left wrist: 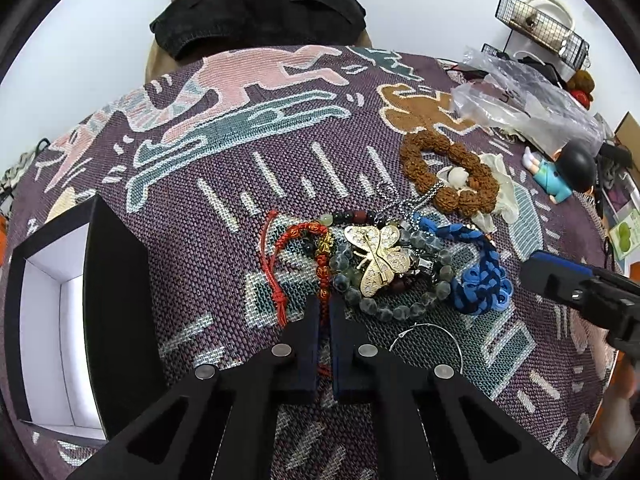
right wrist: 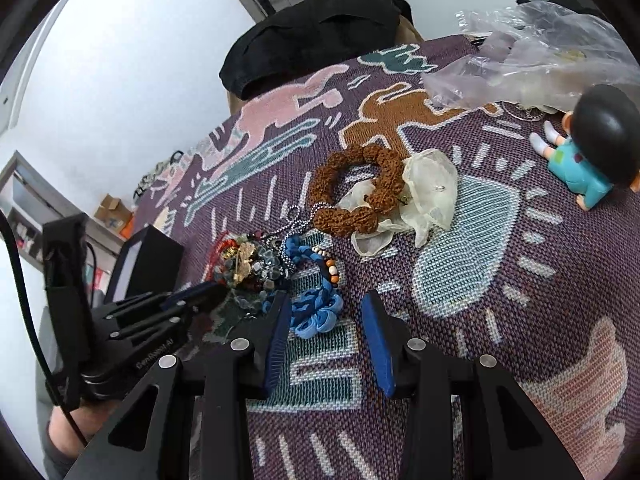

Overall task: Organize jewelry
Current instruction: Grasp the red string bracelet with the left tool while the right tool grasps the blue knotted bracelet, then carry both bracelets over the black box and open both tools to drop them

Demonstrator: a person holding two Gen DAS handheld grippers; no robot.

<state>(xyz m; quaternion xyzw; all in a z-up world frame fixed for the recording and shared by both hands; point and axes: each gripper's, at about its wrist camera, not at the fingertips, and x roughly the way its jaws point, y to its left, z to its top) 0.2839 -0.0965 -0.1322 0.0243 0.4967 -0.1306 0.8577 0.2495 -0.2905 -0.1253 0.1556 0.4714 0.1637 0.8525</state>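
Note:
A pile of jewelry lies on the patterned cloth: a gold butterfly brooch (left wrist: 378, 258), a grey bead bracelet (left wrist: 384, 308), a red cord bracelet (left wrist: 316, 264), a blue braided piece (left wrist: 482, 268) and a brown seed bracelet (left wrist: 448, 172). My left gripper (left wrist: 324, 312) is shut on the red cord bracelet at the pile's near edge. My right gripper (right wrist: 326, 306) is open, its fingers either side of the blue braided piece (right wrist: 316, 312). An open black box (left wrist: 60, 312) with a white inside stands at the left.
A thin hoop earring (left wrist: 436, 332) lies near the left gripper. A doll (right wrist: 588, 152), a clear plastic bag (right wrist: 532, 60) and a sheer pouch (right wrist: 428, 184) lie at the right. A black cushion (left wrist: 256, 12) sits at the far edge.

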